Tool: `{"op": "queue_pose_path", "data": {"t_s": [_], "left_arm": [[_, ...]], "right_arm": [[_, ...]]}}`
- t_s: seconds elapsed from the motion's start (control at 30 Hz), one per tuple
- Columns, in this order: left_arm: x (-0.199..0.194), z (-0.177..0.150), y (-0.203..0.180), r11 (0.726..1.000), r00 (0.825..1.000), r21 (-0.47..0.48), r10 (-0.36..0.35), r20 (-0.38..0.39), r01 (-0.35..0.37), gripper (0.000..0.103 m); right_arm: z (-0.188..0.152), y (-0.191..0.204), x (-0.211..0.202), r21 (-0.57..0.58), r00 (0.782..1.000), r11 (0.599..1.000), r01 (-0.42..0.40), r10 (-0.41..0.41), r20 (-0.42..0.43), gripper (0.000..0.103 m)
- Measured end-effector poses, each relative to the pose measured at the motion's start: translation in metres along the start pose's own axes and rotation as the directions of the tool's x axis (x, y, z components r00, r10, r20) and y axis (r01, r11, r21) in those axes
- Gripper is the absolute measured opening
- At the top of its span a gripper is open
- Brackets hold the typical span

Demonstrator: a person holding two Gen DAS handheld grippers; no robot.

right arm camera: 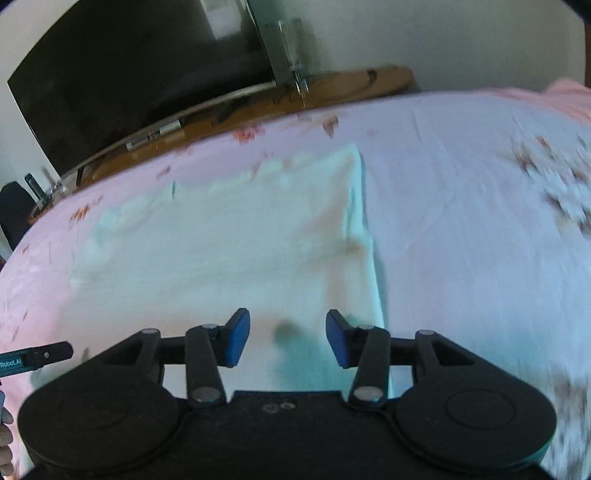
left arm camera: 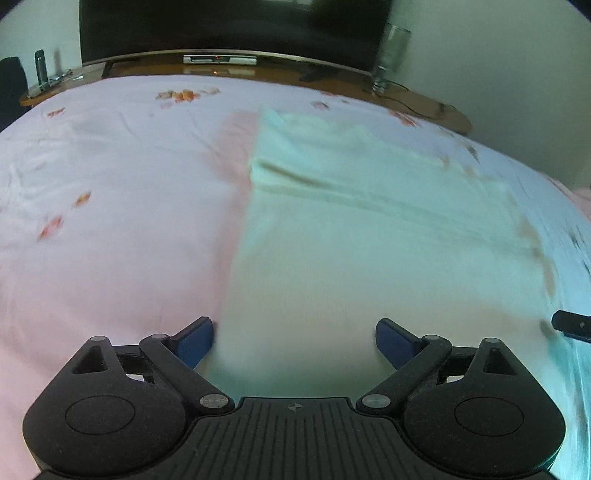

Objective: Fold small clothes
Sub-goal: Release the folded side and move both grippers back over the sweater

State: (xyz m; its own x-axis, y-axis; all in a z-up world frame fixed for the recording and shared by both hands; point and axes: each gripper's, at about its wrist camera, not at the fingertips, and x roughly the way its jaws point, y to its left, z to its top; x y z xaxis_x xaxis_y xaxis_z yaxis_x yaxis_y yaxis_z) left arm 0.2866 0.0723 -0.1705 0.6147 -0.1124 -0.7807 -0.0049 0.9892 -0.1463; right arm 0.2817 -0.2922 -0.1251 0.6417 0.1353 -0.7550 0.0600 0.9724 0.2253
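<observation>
A pale mint-white garment [left arm camera: 369, 229] lies flat on the pink floral bedsheet [left arm camera: 110, 184], with a fold ridge across its far part. My left gripper [left arm camera: 294, 341] is open, low over the garment's near left edge, holding nothing. In the right wrist view the same garment [right arm camera: 229, 236] spreads ahead and to the left. My right gripper [right arm camera: 287, 338] is open above the garment's near right part, holding nothing. A small dark spot [right arm camera: 284, 328] shows on the cloth between its fingers.
A dark TV screen [left arm camera: 229, 29] stands on a wooden stand [left arm camera: 424, 103] past the bed's far edge, with a glass vase [left arm camera: 391, 55] at its right. A pink cloth [right arm camera: 569, 99] lies at the far right. The other gripper's tip [right arm camera: 37, 356] shows at left.
</observation>
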Motion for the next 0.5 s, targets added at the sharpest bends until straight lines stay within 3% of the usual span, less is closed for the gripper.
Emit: {"op": "queue_pose_path", "data": {"t_s": [0.13, 0.5], "left_arm": [[-0.031, -0.032, 0.003, 1.000, 1.000, 0.018, -0.022, -0.011, 0.023, 0.094], [-0.090, -0.093, 0.023, 1.000, 0.999, 0.019, -0.009, -0.040, 0.010, 0.094]], "right_arm": [[-0.040, 0.003, -0.032, 0.034, 0.999, 0.999, 0.018, -0.016, -0.040, 0.045], [-0.123, 0.008, -0.118, 0.035, 0.998, 0.998, 0.057, -0.057, -0.017, 0.047]]}}
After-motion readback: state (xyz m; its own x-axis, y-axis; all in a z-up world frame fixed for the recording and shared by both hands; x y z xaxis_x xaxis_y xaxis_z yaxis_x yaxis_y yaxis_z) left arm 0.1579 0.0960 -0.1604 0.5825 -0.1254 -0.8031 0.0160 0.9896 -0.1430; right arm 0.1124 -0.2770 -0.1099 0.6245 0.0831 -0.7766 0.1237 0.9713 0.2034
